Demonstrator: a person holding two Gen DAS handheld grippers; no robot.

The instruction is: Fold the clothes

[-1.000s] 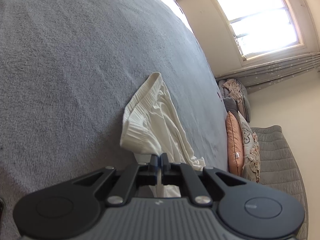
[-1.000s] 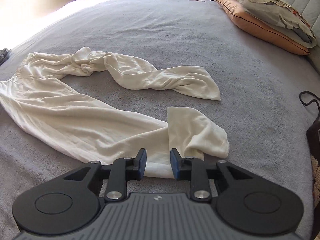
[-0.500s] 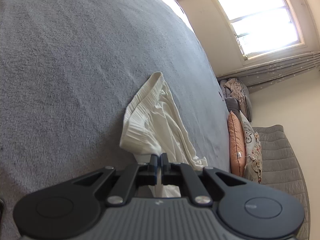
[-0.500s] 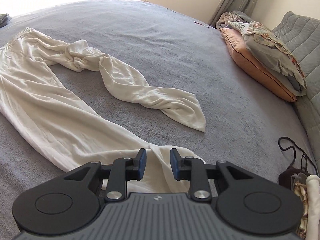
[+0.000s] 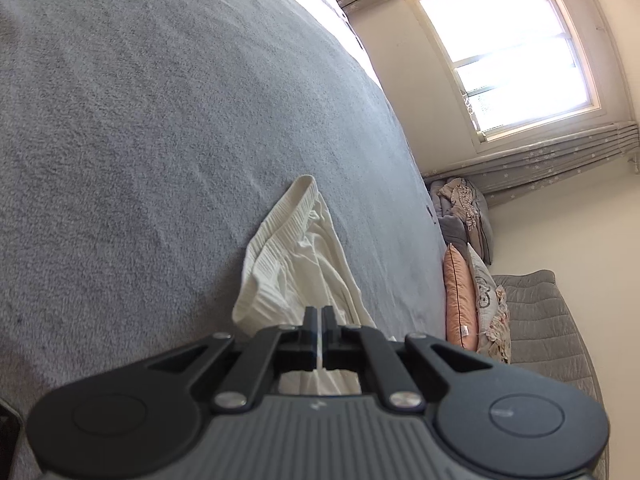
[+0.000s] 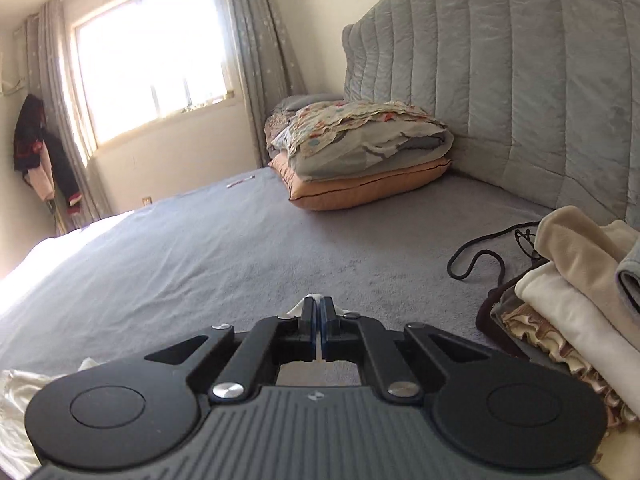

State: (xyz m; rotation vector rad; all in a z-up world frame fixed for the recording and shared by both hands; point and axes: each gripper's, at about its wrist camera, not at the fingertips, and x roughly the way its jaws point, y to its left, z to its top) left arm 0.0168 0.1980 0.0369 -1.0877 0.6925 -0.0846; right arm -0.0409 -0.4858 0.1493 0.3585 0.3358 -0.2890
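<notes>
**Ana:** On the grey bed (image 5: 168, 128), where do the white trousers (image 5: 296, 264) lie?

**Ben:** Their waistband end is spread just ahead of the left gripper (image 5: 319, 316). Its jaws are pressed together on a thin fold of that cloth, which also shows white underneath them.

**Ana:** And the right gripper (image 6: 318, 308)?

**Ben:** Its jaws have just been closing and now stand pinched on a small tuft of the same white fabric; a little peak of it pokes out past the tips. More of the trousers trails at the lower left corner of that view.

**Ana:** How far along does the folding look?

**Ben:** One pile of folded clothes (image 6: 572, 280) sits at the right, near the headboard (image 6: 500, 80), so some garments seem finished. The trousers themselves look barely begun: both ends are gripped, but no neat fold shows yet.

**Ana:** What seems left?

**Ben:** Probably straightening the legs, bringing one end over the other, and laying the result flat, then adding it to the pile. How the middle of the trousers lies cannot be told from either view.
</notes>
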